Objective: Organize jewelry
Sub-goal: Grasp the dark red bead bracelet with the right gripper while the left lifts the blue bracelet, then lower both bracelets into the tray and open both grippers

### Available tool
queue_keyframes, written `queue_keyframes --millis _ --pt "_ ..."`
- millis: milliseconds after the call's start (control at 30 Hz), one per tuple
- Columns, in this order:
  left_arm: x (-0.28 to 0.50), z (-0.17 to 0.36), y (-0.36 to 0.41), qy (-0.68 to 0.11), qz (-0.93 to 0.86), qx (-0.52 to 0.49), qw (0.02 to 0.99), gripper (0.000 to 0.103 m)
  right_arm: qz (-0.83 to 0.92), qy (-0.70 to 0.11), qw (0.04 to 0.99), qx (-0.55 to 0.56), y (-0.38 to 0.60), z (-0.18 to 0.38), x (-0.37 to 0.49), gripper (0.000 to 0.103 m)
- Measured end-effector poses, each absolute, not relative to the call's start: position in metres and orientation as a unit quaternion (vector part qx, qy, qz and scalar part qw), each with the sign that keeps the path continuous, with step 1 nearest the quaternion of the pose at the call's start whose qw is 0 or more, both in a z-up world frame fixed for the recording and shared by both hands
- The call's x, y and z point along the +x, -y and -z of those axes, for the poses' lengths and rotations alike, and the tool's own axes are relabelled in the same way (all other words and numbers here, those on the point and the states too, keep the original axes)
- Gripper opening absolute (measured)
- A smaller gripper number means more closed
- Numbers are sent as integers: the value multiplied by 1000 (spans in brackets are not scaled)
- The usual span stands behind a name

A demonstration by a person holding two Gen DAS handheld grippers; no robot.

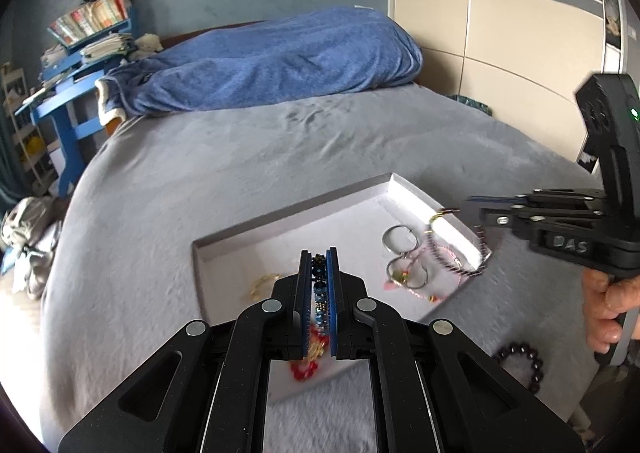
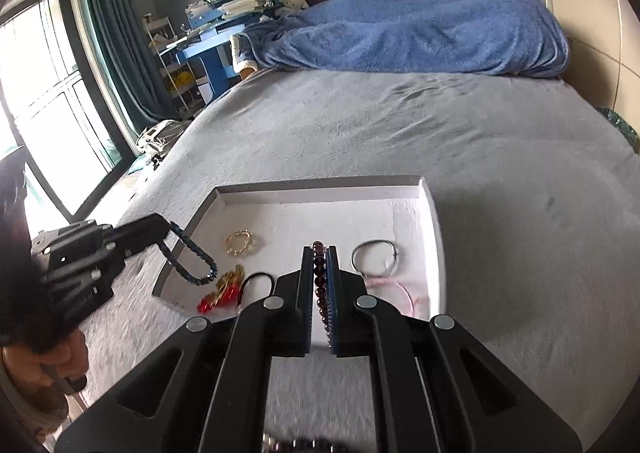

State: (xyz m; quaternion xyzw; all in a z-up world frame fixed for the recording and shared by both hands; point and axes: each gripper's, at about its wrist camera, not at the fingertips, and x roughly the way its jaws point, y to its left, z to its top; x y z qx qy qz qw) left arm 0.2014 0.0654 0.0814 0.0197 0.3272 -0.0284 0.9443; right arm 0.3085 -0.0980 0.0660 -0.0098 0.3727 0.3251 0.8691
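A shallow white tray [image 1: 296,213] [image 2: 320,193] lies on the grey bed. My left gripper [image 1: 319,253] [image 2: 160,231] is shut on a blue beaded bracelet [image 1: 319,289] [image 2: 192,259] and holds it over the tray's left edge. My right gripper [image 2: 319,249] [image 1: 474,201] is shut on a dark red beaded bracelet [image 2: 319,277] [image 1: 456,257], which hangs over the tray's right edge. In the tray lie silver rings [image 1: 400,239] [image 2: 374,257], a pink cord [image 2: 404,287], a gold bracelet [image 2: 240,243] [image 1: 264,283], a red and gold piece [image 2: 222,291] [image 1: 306,367] and a black hair tie [image 2: 256,281].
A dark beaded bracelet [image 1: 524,365] [image 2: 304,444] lies on the grey bed cover [image 1: 240,157] near the tray's near right corner. A blue blanket [image 1: 280,61] is heaped at the bed's head. A blue desk [image 1: 68,93] stands left, a wardrobe [image 1: 500,33] right.
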Motion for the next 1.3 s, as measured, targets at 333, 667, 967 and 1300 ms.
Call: queue_keyframes --millis 333,667,967,1300 --pt "243 -54 -44 -348 51 15 936 8 -321 -404 856 -17 63 -34 348 6" --pt "269 -24 -46 -372 38 31 927 8 -286 -425 858 -36 62 -6 380 6" --pt "266 -12 -66 -381 9 27 924 18 -268 -420 865 -61 62 2 380 7" --pt "229 -30 -62 -341 -8 26 940 68 -276 -380 880 -69 74 -18 350 38"
